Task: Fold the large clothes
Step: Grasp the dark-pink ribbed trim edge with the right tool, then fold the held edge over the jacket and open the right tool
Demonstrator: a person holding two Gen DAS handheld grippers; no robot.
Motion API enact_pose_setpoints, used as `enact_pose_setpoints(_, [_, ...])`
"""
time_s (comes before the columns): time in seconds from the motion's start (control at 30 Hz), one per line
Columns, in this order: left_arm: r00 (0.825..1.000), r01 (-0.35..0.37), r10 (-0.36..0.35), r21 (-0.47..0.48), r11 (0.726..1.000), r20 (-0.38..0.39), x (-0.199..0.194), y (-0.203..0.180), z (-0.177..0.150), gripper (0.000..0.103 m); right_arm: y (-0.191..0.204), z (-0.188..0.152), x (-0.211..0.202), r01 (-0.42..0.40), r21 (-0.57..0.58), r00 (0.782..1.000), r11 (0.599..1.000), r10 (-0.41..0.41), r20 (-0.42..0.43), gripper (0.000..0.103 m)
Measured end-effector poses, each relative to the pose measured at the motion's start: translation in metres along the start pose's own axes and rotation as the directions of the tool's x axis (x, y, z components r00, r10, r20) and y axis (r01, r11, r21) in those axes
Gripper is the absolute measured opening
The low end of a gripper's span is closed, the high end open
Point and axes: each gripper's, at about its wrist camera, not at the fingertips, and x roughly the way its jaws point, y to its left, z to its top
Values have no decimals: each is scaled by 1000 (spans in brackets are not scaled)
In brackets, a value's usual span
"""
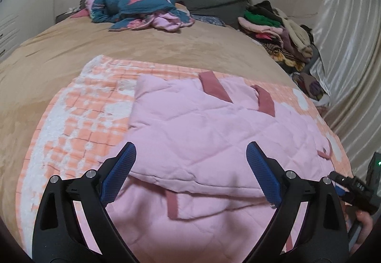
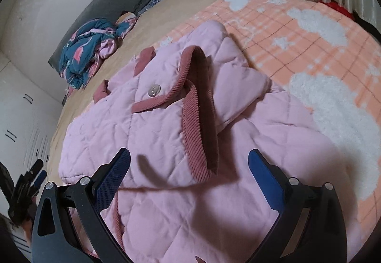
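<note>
The left hand-held gripper (image 1: 191,163) hangs with its blue pads spread wide and nothing between them; the pink quilted jacket (image 1: 202,125) lies flat just below and ahead of its fingertips, folded partly over itself. The right hand-held gripper (image 2: 189,167) is likewise wide open and holds nothing, poised above the same jacket, whose ribbed dusty-rose collar (image 2: 197,125) sits straight ahead between its fingers. The jacket rests on an orange checked blanket (image 1: 78,115) spread over the bed (image 1: 142,48). Well beyond the left gripper lie a crumpled teal garment (image 1: 133,1) and, to the far right, a pile of clothes (image 1: 273,27).
</note>
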Motion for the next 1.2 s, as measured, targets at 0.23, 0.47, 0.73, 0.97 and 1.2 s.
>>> enact_pose_setpoints(0.23, [1000, 2, -2, -20, 1000, 8, 4, 6, 4, 87, 38, 3, -10, 32, -265, 995, 964, -5, 102, 19])
enact_pose_setpoints(0.47, [1000, -7, 7, 18, 1000, 2, 17, -3, 2, 87, 90, 19, -40, 110, -521, 962, 847, 41, 270, 18])
enact_pose_setpoints(0.73, [999, -27, 29, 82, 996, -19, 32, -16, -6, 87, 70, 36, -11, 185, -481, 968, 857, -74, 241, 23])
enact_pose_setpoints(0.97, [996, -42, 49, 98, 994, -77, 52, -17, -16, 87, 55, 31, -8, 249, -403, 951, 881, -145, 272, 52])
enact_pose_setpoints(1.2, [990, -52, 64, 100, 994, -126, 70, -12, -27, 88, 98, 26, -12, 159, -516, 973, 841, -44, 228, 73])
